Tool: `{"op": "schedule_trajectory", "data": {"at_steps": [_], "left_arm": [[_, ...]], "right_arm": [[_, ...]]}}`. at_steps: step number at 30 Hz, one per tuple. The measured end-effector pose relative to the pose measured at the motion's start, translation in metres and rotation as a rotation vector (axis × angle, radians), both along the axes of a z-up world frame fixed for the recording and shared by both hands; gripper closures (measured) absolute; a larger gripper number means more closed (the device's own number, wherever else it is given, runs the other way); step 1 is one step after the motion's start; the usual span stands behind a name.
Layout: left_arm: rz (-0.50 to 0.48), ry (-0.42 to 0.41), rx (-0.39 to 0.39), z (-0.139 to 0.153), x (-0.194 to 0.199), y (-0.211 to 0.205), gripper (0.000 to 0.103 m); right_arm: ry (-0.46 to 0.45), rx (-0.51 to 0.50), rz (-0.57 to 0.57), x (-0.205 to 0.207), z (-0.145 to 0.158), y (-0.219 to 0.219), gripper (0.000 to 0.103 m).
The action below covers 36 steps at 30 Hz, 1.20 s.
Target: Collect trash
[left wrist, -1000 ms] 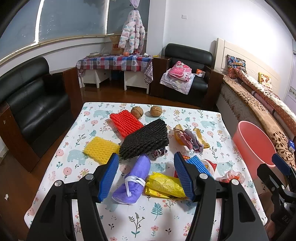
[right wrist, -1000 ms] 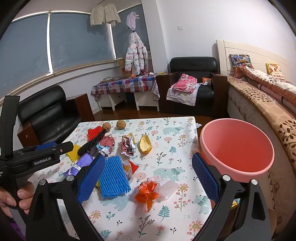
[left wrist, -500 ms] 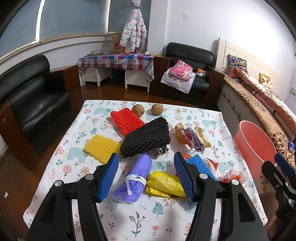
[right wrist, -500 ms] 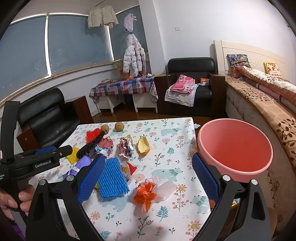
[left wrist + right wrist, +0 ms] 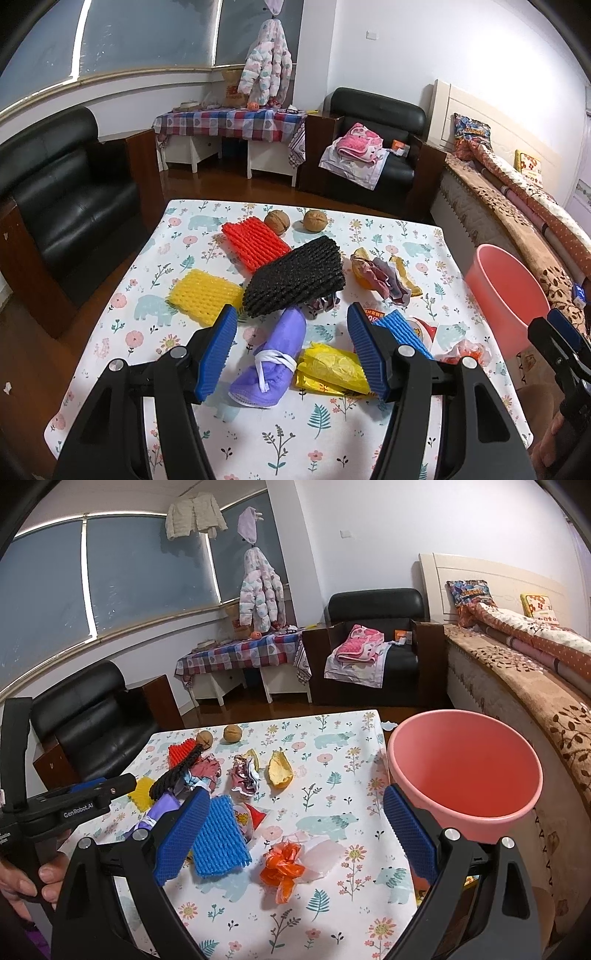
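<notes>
Floral-printed cloth covers the table point(image 5: 258, 439), with black armchairs, a checked side table and a bed behind it. Trash lies scattered over the cloth: a purple cloth pouch point(image 5: 275, 360) tied with white string sits at the centre of the left wrist view, a yellow wrapper point(image 5: 334, 369) touching it at 3 o'clock. A black foam net point(image 5: 295, 277) lies at 12 o'clock from the pouch, overlapping a red foam net point(image 5: 255, 242), and a yellow foam net point(image 5: 205, 295) lies at 10 o'clock. Two walnuts point(image 5: 277, 221) sit beyond the red net. Crumpled wrappers point(image 5: 384, 277) lie at 2 o'clock, with a blue foam net point(image 5: 218, 836) near the table's front. An orange plastic bow point(image 5: 282, 864) lies at 3 o'clock from the blue net. A pink bucket point(image 5: 465, 766) stands off the table's right edge.

Above the pouch and yellow wrapper, the left gripper point(image 5: 291, 350) hangs with jaws wide and empty. Over the bow, the right gripper point(image 5: 295, 838) hangs with jaws spread wide, gripping nothing. A hand point(image 5: 26, 882) grips the left gripper's handle.
</notes>
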<state>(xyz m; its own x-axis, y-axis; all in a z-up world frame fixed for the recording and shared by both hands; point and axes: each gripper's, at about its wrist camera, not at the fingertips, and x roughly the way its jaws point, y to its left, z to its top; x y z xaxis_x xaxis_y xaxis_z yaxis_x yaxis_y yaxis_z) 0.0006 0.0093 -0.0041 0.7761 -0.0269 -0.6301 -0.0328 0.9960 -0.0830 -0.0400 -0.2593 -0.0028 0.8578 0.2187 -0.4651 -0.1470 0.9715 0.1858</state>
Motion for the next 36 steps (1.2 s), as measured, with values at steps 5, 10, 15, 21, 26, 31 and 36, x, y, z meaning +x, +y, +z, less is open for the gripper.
{"op": "schedule_trajectory", "data": {"at_steps": [5, 10, 15, 21, 26, 31, 36], "left_arm": [[-0.007, -0.025, 0.001, 0.003, -0.001, 0.003, 0.041], [-0.018, -0.042, 0.003, 0.005, -0.003, 0.004, 0.041], [-0.012, -0.036, -0.002, 0.001, -0.003, 0.007, 0.041], [-0.017, -0.012, -0.025, -0.006, -0.003, 0.010, 0.041], [-0.054, -0.022, -0.002, -0.007, -0.007, 0.011, 0.041], [-0.086, -0.012, 0.016, -0.013, -0.010, 0.016, 0.041], [-0.136, 0.027, 0.003, -0.022, -0.010, 0.021, 0.045]], "right_arm": [[-0.011, -0.010, 0.007, -0.001, 0.000, 0.000, 0.008], [-0.027, -0.014, 0.021, -0.004, 0.001, 0.000, 0.008], [-0.018, 0.001, 0.046, -0.004, 0.000, -0.001, 0.008], [-0.005, -0.020, 0.054, -0.005, -0.006, 0.000, 0.008], [-0.002, -0.022, 0.061, -0.007, -0.009, -0.002, 0.008], [0.007, -0.010, 0.067, -0.008, -0.011, -0.005, 0.015], [0.029, -0.005, 0.071, -0.006, -0.015, -0.006, 0.022]]}}
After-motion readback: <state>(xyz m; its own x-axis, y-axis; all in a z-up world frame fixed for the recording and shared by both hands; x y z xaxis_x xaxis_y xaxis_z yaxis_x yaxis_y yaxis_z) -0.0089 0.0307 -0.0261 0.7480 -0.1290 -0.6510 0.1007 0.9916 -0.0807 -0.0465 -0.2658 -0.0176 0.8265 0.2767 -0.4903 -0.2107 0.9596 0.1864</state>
